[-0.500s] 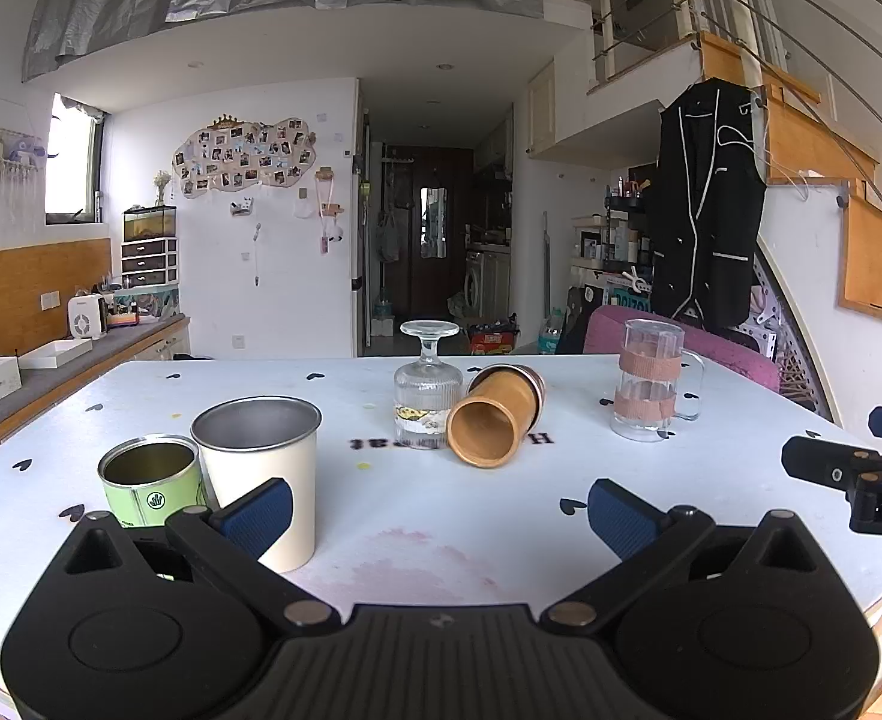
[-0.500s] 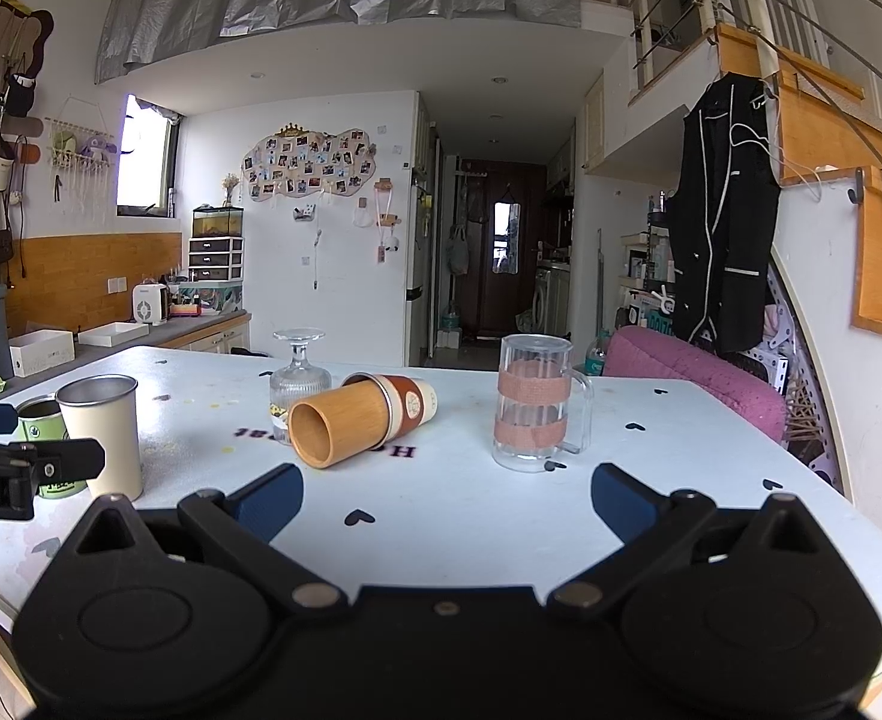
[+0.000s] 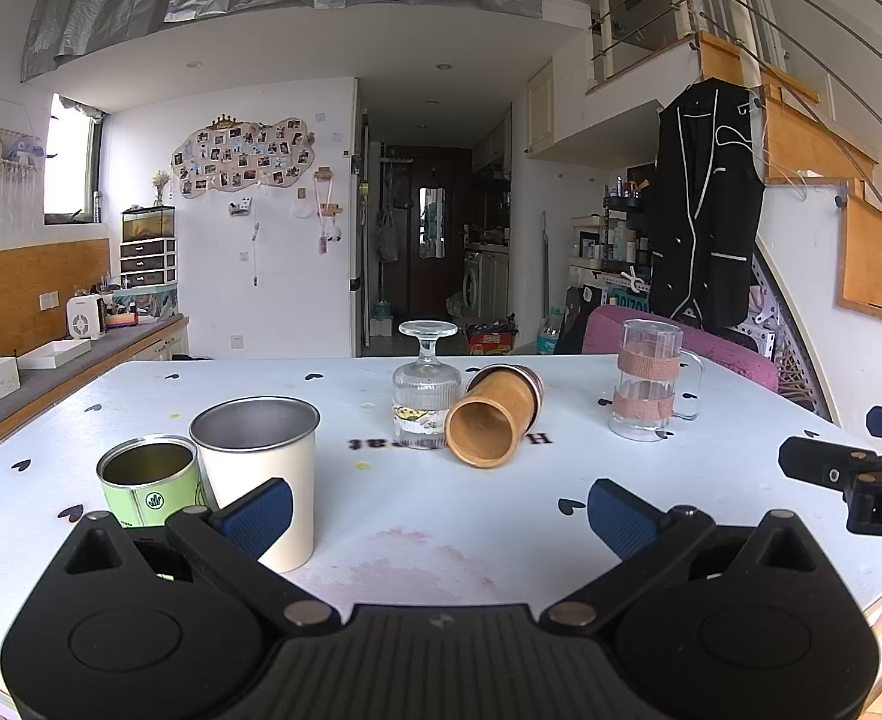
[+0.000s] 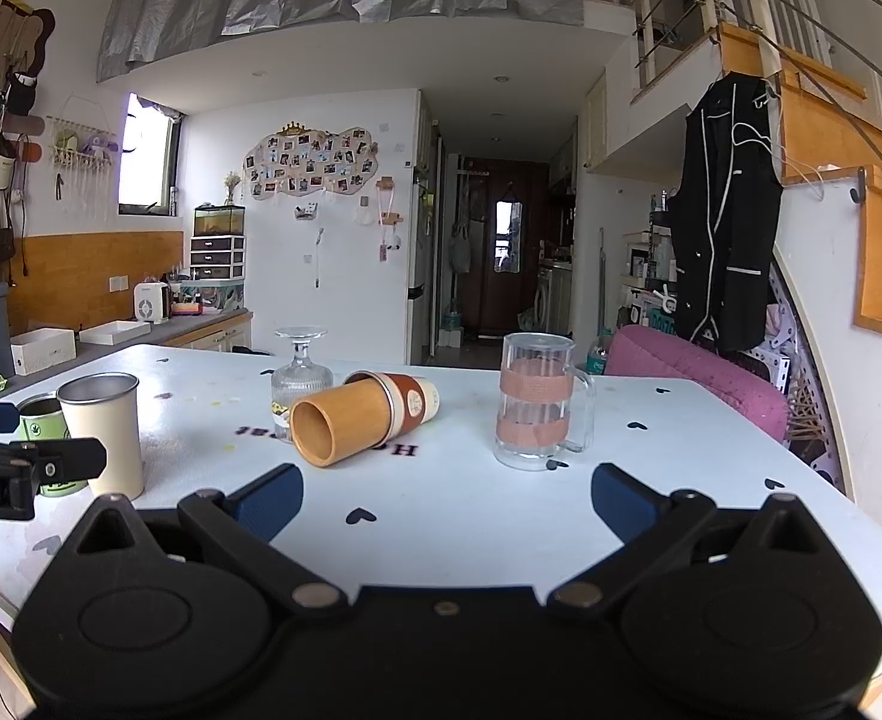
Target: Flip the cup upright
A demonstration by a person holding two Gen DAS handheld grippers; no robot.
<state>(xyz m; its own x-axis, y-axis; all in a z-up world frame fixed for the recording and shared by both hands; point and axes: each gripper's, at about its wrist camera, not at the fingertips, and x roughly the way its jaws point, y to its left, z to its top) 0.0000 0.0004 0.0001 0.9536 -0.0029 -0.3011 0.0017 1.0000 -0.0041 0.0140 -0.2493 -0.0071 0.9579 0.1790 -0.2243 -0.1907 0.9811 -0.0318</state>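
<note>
A bamboo-coloured cup [image 3: 492,417] with a brown and cream band lies on its side on the white table [image 3: 441,516], its open mouth facing me; it also shows in the right wrist view [image 4: 357,420]. A stemmed glass [image 3: 426,387] stands upside down just left of it, also in the right wrist view [image 4: 300,381]. My left gripper [image 3: 438,513] is open and empty, near the table's front, well short of the cup. My right gripper [image 4: 447,498] is open and empty, also short of the cup.
A cream metal cup [image 3: 258,468] and a green tin [image 3: 147,477] stand upright at the front left. A glass mug [image 3: 648,381] with tan bands stands at the right. The right gripper's body [image 3: 849,474] shows at the right edge. A pink chair [image 3: 711,348] is behind the table.
Both grippers have barely shifted; the cups and glasses have not moved.
</note>
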